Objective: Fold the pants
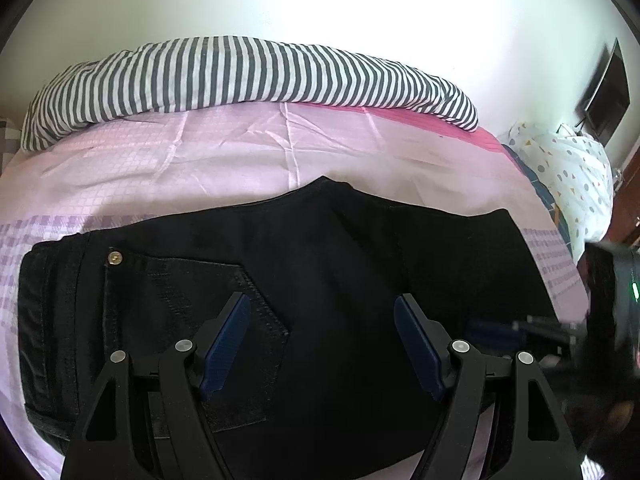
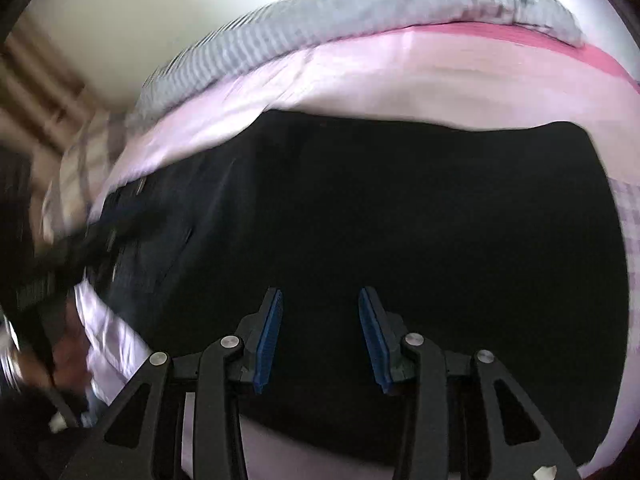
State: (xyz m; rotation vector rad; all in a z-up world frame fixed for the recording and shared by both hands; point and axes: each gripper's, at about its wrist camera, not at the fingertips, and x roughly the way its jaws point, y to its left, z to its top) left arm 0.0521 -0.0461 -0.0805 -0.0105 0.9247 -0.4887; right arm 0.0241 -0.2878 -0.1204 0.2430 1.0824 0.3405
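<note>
Black pants (image 1: 320, 264) lie folded on a pink checked bed sheet (image 1: 200, 152), back pocket and a brass rivet (image 1: 115, 257) showing at the left. My left gripper (image 1: 322, 304) is open and empty, hovering over the pants near the pocket. In the right wrist view the same black pants (image 2: 400, 220) fill the middle, blurred by motion. My right gripper (image 2: 320, 296) is open and empty above them. The right gripper's body (image 1: 608, 304) shows at the right edge of the left wrist view.
A grey-and-white striped blanket (image 1: 248, 76) lies along the far side of the bed. A white patterned duvet (image 1: 568, 176) is heaped at the right. A dark screen (image 1: 608, 92) hangs on the white wall. Brown wooden furniture (image 2: 36, 80) shows at the left, blurred.
</note>
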